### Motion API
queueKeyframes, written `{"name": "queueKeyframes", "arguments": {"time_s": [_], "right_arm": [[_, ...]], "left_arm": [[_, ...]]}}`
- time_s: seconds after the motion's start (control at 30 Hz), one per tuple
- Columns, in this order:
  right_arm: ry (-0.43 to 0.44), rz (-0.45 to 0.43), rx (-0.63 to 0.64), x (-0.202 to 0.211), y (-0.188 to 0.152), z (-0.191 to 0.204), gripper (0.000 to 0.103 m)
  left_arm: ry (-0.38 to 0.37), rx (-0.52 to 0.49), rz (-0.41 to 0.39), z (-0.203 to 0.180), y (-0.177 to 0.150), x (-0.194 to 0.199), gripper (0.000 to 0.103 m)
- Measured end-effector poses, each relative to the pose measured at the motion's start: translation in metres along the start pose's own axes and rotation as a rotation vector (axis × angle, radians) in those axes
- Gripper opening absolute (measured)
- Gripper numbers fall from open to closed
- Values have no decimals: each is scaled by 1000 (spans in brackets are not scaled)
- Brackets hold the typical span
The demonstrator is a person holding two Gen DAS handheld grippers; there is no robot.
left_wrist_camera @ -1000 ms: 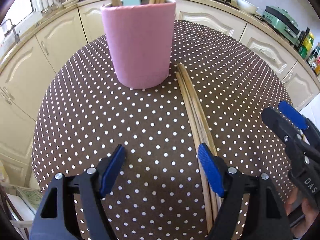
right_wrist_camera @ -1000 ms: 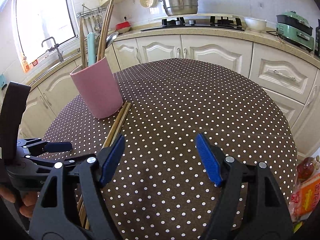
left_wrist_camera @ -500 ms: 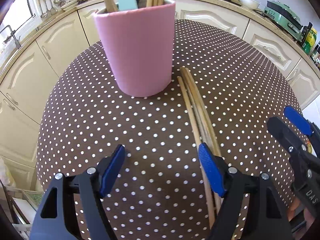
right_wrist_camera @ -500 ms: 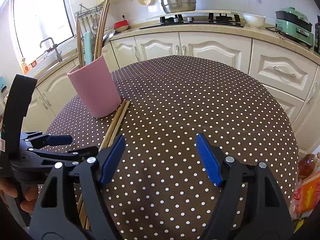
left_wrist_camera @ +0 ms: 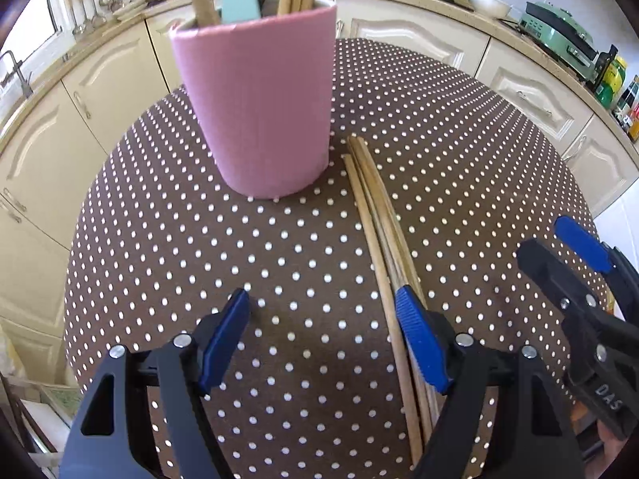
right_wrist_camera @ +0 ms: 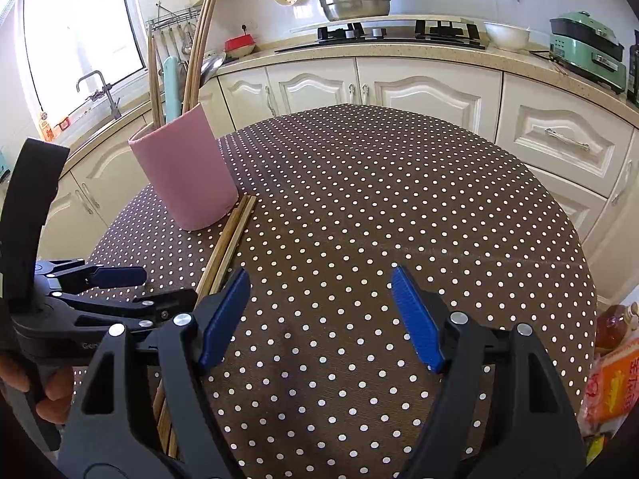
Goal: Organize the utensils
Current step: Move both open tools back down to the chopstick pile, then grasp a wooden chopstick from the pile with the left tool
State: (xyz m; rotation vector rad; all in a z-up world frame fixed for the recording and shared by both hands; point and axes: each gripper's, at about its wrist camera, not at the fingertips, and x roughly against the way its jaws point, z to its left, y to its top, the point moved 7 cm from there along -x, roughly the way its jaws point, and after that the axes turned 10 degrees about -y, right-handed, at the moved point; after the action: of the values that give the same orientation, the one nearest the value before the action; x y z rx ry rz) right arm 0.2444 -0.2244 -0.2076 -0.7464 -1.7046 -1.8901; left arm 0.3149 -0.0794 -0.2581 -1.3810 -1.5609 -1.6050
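Kitchen setting: cream cabinets and a stove line the back wall; work surface is a round table (right_wrist_camera: 399, 199) under a brown, white-dotted cloth. Pink holder (left_wrist_camera: 259, 111) stands upright near the far-left edge, already loaded with several wooden sticks and a pale-teal handle, so part of the sorting looks done. Remaining: a bundle of chopsticks (left_wrist_camera: 379, 223) lying flat on the cloth, far tips just beside the holder's base, near ends running under the left gripper's right finger. Left gripper (left_wrist_camera: 323, 339) hovers above the cloth, jaws wide apart, nothing between the pads; the chopsticks lie beneath one finger rather than in the gap. Right gripper (right_wrist_camera: 319, 315) also gapes wide and holds nothing, over bare cloth to the right of the bundle. Judgement: roughly midway; loose chopsticks not yet picked up. Obstacles: none on the cloth, but the holder's mouth is crowded, and the two grippers sit close together.
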Motion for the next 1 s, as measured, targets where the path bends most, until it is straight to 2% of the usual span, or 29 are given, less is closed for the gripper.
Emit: {"name": "queueKeyframes", "arguments": {"time_s": [0.2, 0.3, 0.4, 0.5, 0.9, 0.97, 1.0], "right_arm": [[0, 12, -6, -3, 0, -2, 73], [2, 17, -2, -4, -1, -2, 73], [5, 23, -5, -4, -1, -2, 73], [6, 30, -11, -6, -1, -3, 73], [-5, 45, 10, -8, -4, 3, 73], [-3, 50, 13, -9, -5, 5, 73], [-2, 55, 14, -9, -5, 6, 73]], "left_arm": [[-13, 15, 14, 3, 11, -5, 74], [-45, 22, 21, -4, 16, -15, 74], [-62, 10, 10, -3, 18, -13, 66], [-77, 24, 11, 3, 15, -9, 63], [-24, 13, 30, -4, 15, -12, 63], [-23, 0, 21, -8, 18, -13, 55], [-7, -7, 16, -8, 18, -13, 41]]}}
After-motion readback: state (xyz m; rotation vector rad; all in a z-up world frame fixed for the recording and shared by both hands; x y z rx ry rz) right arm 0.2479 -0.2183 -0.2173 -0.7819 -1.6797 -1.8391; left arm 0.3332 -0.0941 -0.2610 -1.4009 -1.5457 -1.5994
